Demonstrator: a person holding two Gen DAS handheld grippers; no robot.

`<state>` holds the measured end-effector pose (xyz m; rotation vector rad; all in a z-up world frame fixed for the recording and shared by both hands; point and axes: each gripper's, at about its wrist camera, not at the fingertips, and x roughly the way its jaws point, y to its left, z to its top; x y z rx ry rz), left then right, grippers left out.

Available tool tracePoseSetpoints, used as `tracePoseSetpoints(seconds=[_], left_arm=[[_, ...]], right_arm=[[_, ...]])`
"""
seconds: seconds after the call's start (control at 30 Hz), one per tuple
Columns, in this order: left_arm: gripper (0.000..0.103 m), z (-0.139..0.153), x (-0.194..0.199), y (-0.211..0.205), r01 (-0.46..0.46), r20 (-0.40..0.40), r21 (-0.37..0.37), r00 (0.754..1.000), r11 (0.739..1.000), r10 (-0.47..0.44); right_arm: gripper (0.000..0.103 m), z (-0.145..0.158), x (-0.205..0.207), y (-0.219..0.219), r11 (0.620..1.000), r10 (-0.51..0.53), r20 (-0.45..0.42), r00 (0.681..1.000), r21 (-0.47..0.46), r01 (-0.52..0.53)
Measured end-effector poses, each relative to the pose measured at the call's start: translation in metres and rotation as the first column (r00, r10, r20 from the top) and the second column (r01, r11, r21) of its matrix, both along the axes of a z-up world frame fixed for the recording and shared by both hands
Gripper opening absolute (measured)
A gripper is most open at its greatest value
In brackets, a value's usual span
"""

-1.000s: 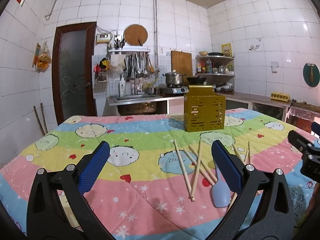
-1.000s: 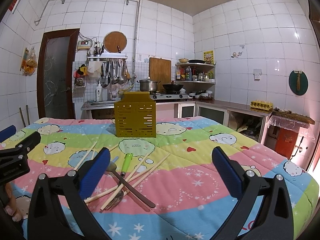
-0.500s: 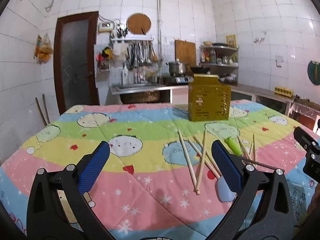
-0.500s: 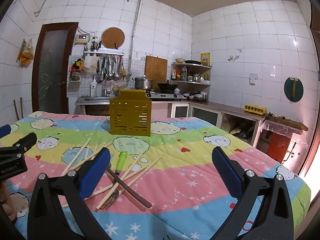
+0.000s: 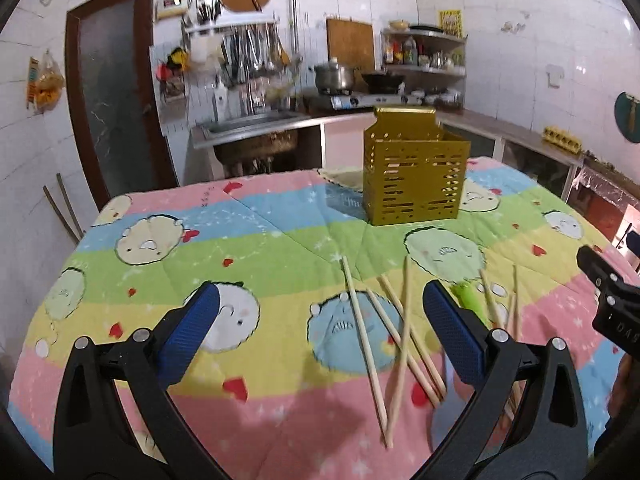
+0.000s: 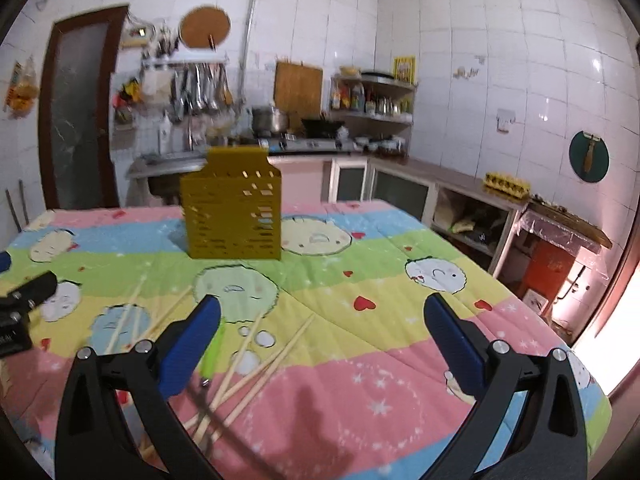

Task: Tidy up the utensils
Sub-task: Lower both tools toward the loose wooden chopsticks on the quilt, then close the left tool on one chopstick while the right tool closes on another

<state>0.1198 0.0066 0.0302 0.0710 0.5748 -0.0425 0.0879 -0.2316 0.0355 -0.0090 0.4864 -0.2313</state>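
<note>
Left tool (image 5: 318, 334) spread wide, holding nothing, above the quilt-covered table (image 5: 248, 240). Right tool (image 6: 320, 338) likewise spread and empty. Wooden chopsticks (image 5: 400, 344) lie scattered on the quilt at near centre-right, crossing one another; a green-handled utensil (image 5: 466, 294) lies among them. Gold perforated utensil holder (image 5: 414, 174) stands upright farther back, apart from the pile.

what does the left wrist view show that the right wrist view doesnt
Only the left wrist view: the open left gripper over bare quilt, and the wooden chopsticks' full length. Only the right wrist view: the open right gripper, the floral quilt's right edge and the orange box beyond it. Both: the perforated gold metal utensil holder, the green-handled utensil and the scattered chopsticks.
</note>
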Motion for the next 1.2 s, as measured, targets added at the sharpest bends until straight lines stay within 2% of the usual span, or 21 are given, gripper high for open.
tracePoseSetpoints(seconds=[0.17, 0.33, 0.47, 0.6, 0.67, 0.73, 0.77, 0.97, 1.03, 1.1, 1.2], left_arm=[[0.098, -0.012, 0.055, -0.005, 0.027, -0.130, -0.030, 0.991, 0.999, -0.031], [0.098, -0.034, 0.097, -0.012, 0.020, -0.233, -0.051, 0.972, 0.998, -0.031], [0.090, -0.052, 0.117, -0.016, 0.023, -0.284, -0.059, 0.958, 0.998, -0.039], [0.080, -0.067, 0.127, -0.018, 0.026, -0.319, -0.058, 0.947, 0.998, -0.044], [0.075, -0.075, 0.130, -0.013, 0.022, -0.338, -0.075, 0.940, 0.997, -0.046], [0.068, -0.082, 0.133, -0.009, 0.011, -0.352, -0.099, 0.935, 0.995, -0.045], [0.066, -0.084, 0.134, -0.006, 0.004, -0.359, -0.109, 0.932, 0.994, -0.043], [0.060, -0.089, 0.142, -0.001, -0.013, -0.358, -0.129, 0.933, 0.992, -0.034], [0.055, -0.089, 0.143, -0.001, -0.015, -0.360, -0.126, 0.933, 0.992, -0.031], [0.042, -0.089, 0.144, -0.004, -0.015, -0.363, -0.113, 0.931, 0.993, -0.027], [0.031, -0.088, 0.147, -0.007, -0.007, -0.374, -0.118, 0.927, 0.993, -0.037]], right_arm=[[0.099, -0.015, 0.051, -0.022, 0.994, -0.056, -0.118, 0.991, 0.091, 0.067], [0.099, -0.044, 0.089, -0.035, 0.985, -0.092, -0.240, 0.966, 0.122, 0.124], [0.099, -0.070, 0.105, -0.039, 0.979, -0.091, -0.310, 0.946, 0.147, 0.143], [0.098, -0.079, 0.113, -0.037, 0.980, -0.096, -0.334, 0.938, 0.134, 0.148], [0.095, -0.082, 0.114, -0.036, 0.980, -0.096, -0.338, 0.936, 0.134, 0.149], [0.085, -0.084, 0.114, -0.035, 0.979, -0.095, -0.349, 0.932, 0.136, 0.150], [0.083, -0.085, 0.115, -0.034, 0.979, -0.091, -0.353, 0.931, 0.141, 0.149], [0.073, -0.087, 0.117, -0.027, 0.982, -0.076, -0.367, 0.927, 0.135, 0.134], [0.067, -0.088, 0.119, -0.025, 0.983, -0.073, -0.374, 0.924, 0.129, 0.130], [0.063, -0.088, 0.119, -0.023, 0.984, -0.068, -0.379, 0.923, 0.124, 0.124], [0.056, -0.087, 0.120, -0.021, 0.984, -0.056, -0.386, 0.921, 0.135, 0.116]])
